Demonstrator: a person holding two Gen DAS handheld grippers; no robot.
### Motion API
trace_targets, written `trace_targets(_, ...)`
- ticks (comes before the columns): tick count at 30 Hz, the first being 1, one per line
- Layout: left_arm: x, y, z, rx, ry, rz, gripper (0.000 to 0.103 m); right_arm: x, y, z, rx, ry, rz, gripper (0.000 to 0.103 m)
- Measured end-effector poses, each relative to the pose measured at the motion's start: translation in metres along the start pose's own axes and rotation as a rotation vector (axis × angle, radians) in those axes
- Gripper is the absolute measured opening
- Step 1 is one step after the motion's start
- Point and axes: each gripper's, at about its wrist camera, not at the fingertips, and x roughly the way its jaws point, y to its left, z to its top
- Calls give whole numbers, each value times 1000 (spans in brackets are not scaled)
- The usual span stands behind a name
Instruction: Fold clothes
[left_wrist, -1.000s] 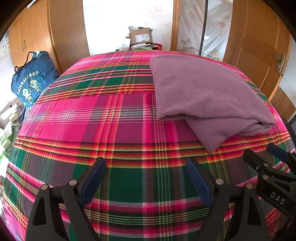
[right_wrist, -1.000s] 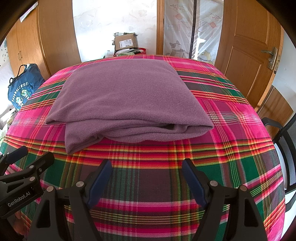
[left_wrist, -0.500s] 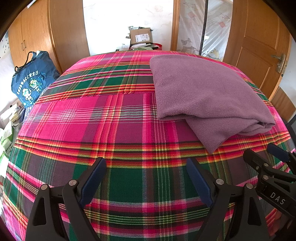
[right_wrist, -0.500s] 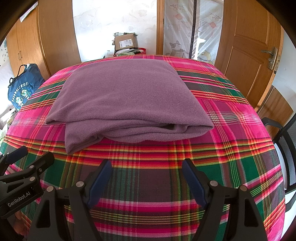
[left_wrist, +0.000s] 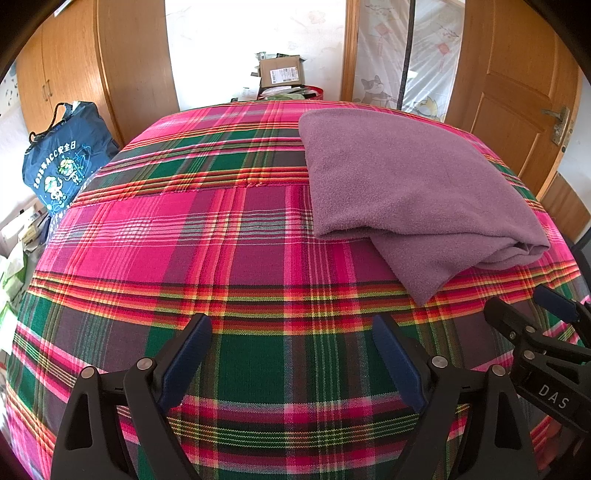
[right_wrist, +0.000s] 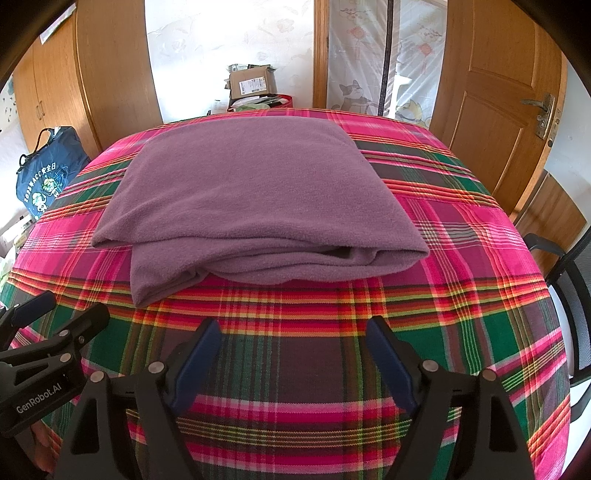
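A purple fleece garment lies folded into a thick rectangle on the plaid-covered table; one lower layer sticks out at its near left corner. In the left wrist view the same garment lies to the right. My left gripper hovers open over bare plaid, left of the garment, with nothing between its fingers. My right gripper is open too, just short of the garment's near edge and apart from it. Each gripper shows at the other view's edge: right, left.
A blue tote bag stands on the floor at the left. A cardboard box sits behind the table's far edge. A wooden door and a black chair are on the right.
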Motion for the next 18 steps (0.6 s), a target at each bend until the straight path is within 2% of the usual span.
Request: trace_targets(18,1,0,2,9,1,-6,90,-1,-1,0,0,-2,3,82)
